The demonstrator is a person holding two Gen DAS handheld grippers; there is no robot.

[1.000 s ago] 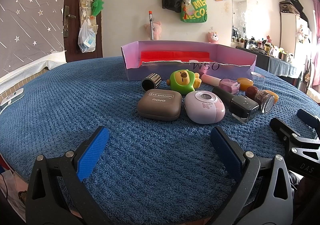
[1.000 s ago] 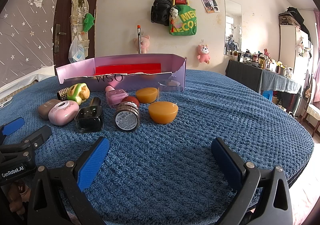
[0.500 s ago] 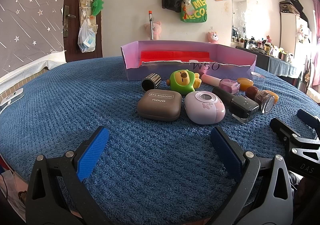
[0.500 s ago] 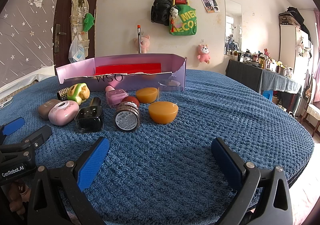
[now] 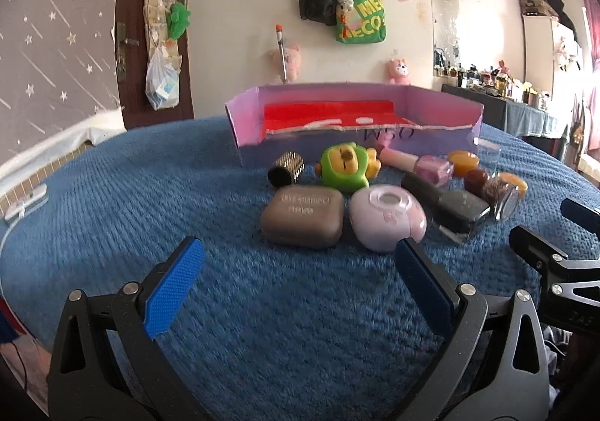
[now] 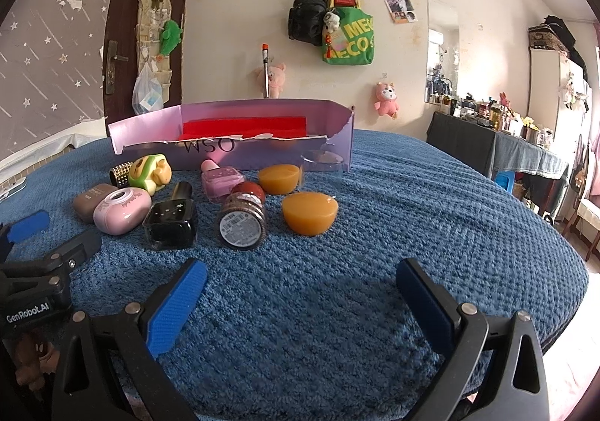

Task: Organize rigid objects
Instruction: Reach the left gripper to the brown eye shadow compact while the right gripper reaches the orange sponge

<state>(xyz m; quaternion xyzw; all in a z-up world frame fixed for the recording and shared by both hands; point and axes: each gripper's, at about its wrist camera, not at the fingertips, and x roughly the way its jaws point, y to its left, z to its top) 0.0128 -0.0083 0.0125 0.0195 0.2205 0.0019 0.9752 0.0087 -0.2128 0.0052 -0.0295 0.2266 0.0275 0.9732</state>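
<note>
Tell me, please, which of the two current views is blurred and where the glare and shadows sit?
Left wrist view: motion-blurred, so the print on the brown case is unreadable; window glare washes out the right edge. Right wrist view: sharp, the jar label and box lettering crisp; glare at right, and a soft shadow on the blue blanket before the open right gripper. Both bend straight lines, fisheye style.

A rough, nubby blue cloth (image 6: pixel 393 214) is covering the table, looking matt throughout. The purple box (image 6: pixel 232 151) is showing torn cardboard edges, while the black bottle (image 6: pixel 170 224) and amber half-spheres (image 6: pixel 309 213) are gleaming glossy and smooth.
</note>
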